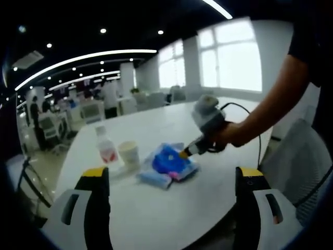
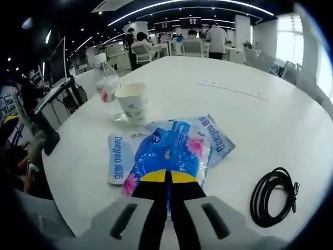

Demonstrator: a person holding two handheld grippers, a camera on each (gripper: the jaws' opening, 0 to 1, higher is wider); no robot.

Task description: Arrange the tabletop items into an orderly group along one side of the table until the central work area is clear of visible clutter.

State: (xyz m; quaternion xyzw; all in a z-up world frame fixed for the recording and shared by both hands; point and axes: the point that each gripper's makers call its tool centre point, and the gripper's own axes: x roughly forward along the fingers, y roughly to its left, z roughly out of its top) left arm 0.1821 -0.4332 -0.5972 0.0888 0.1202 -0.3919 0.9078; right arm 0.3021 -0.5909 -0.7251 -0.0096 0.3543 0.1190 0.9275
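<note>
Two hand-held grippers: right (image 2: 167, 177) clamped on blue packet (image 2: 169, 151), left (image 1: 174, 179) apart, cup (image 2: 131, 102) contents unclear.

Looked along the left tongs (image 1: 174, 179), jaws spread wide above the white desk (image 1: 208, 208). Saw a clear bottle (image 1: 106, 148) standing just beside a paper cup (image 1: 129, 154). Found the right tongs (image 1: 183, 153), gripped by a hand (image 1: 229, 134), tips touching a blue packet (image 1: 167, 162) lying among pale wipe packs (image 1: 155, 178).
</note>
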